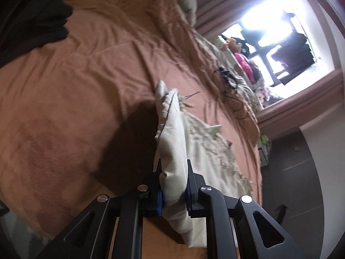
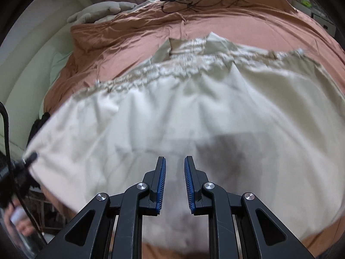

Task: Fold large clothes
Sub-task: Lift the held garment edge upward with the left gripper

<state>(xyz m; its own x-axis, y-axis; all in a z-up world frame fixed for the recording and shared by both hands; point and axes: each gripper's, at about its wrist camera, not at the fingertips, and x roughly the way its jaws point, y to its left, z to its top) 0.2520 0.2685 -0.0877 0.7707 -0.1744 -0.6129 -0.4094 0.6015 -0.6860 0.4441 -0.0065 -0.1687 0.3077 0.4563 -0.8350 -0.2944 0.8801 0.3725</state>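
Broadly, the cream garment lies spread on the bed's rust-brown bedspread, its long axis running across the right wrist view, with a gathered, ruched band along the far edge and smooth, thin woven cloth nearer the camera. The right gripper hangs above that smooth part, jaws narrowly parted with only a slim gap between the blue ribbed pads and nothing pinched. The left wrist view shows what the other cannot: the left gripper clamped on a thick folded edge of the garment, the fabric rising away from the jaws in a rounded ridge toward the far side of the bed. That view alone also takes in a bright window and black clothing on the bedspread.
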